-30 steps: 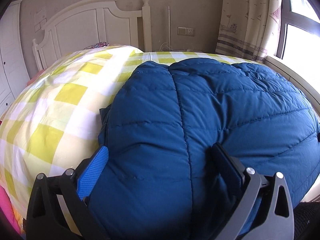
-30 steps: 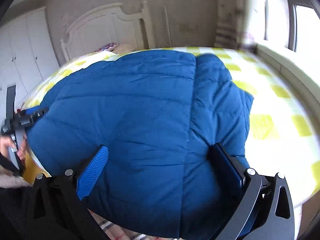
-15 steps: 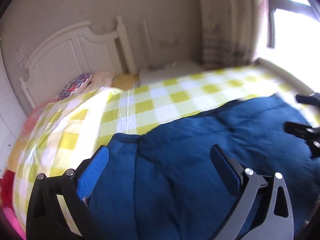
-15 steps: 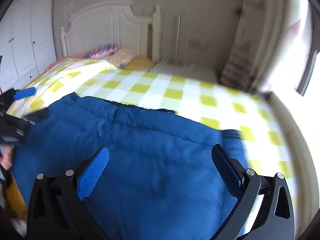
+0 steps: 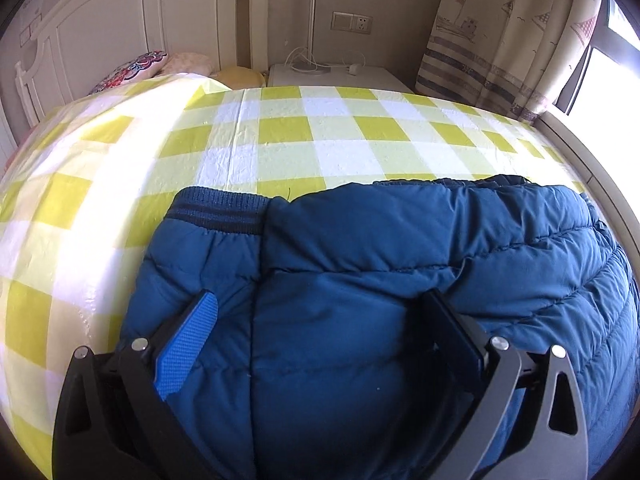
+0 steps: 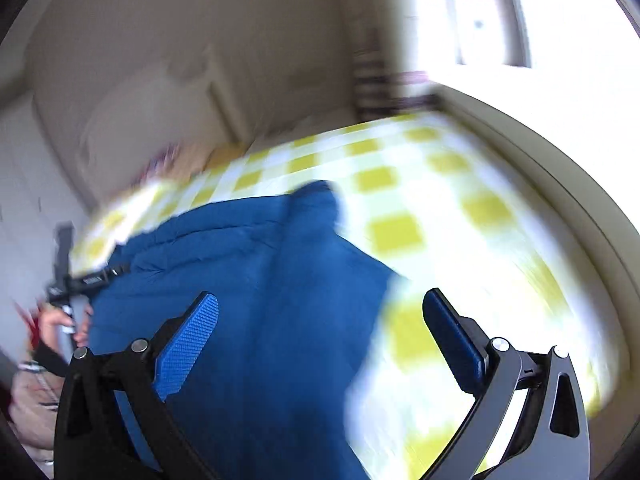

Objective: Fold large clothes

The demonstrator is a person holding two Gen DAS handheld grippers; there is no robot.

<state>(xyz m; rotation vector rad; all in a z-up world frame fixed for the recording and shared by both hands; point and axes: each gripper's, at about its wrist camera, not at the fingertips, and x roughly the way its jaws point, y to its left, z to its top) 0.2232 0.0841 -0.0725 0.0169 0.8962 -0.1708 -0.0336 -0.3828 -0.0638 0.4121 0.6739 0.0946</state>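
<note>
Since half a second ago your left gripper point(image 5: 318, 322) has dropped back close over the blue quilted puffer jacket point(image 5: 360, 300), and your right gripper point(image 6: 320, 322) has swung toward the jacket's right edge, its view now smeared by motion.

The jacket lies folded on the bed's yellow-and-white checked sheet point(image 5: 280, 148), at the near side of the bed. Its ribbed dark-blue hem band point(image 5: 218, 212) faces the headboard, and a folded layer lies over the right part.

Your left fingers point(image 5: 186, 344) stand wide apart with the jacket's padding filling the space between them; they clamp nothing. Your right fingers point(image 6: 188, 340) are just as wide apart and hold nothing, the left one over the jacket, the right one over bare sheet.

Beyond the sheet you see the white wooden headboard point(image 5: 132, 20), a patterned pillow point(image 5: 132, 70), a white bedside cabinet point(image 5: 332, 78) and a striped curtain point(image 5: 492, 36).
</note>
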